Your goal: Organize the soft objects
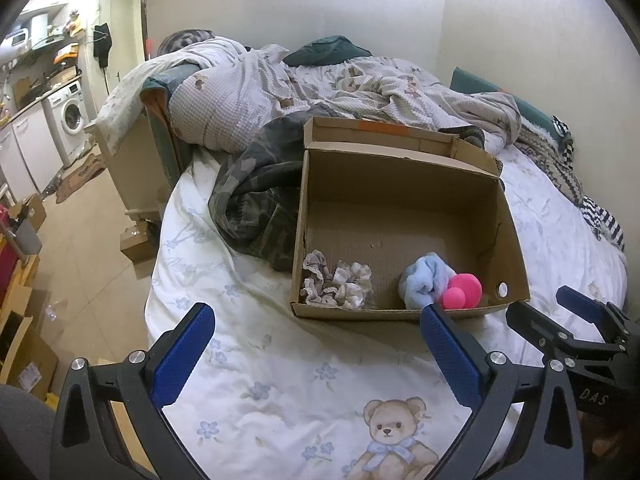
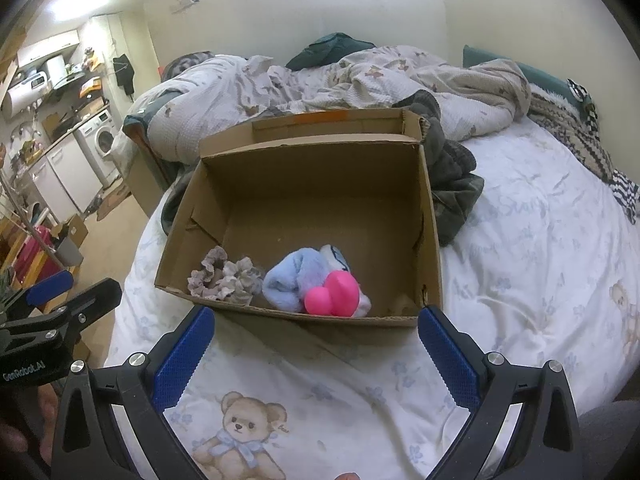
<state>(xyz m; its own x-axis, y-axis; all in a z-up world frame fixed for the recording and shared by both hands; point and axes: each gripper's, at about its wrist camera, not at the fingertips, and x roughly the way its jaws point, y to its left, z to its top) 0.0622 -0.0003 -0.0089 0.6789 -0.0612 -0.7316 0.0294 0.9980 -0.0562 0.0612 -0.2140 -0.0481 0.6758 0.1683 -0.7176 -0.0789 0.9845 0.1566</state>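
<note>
With both grippers' jaws spread empty, we judge the blue plush (image 2: 288,280) light and squashy, best pinched mid-body.

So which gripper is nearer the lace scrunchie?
Left, roughly in line with the scrunchie in the box's near-left corner. Right sits further right, opposite the pink toy.
</note>
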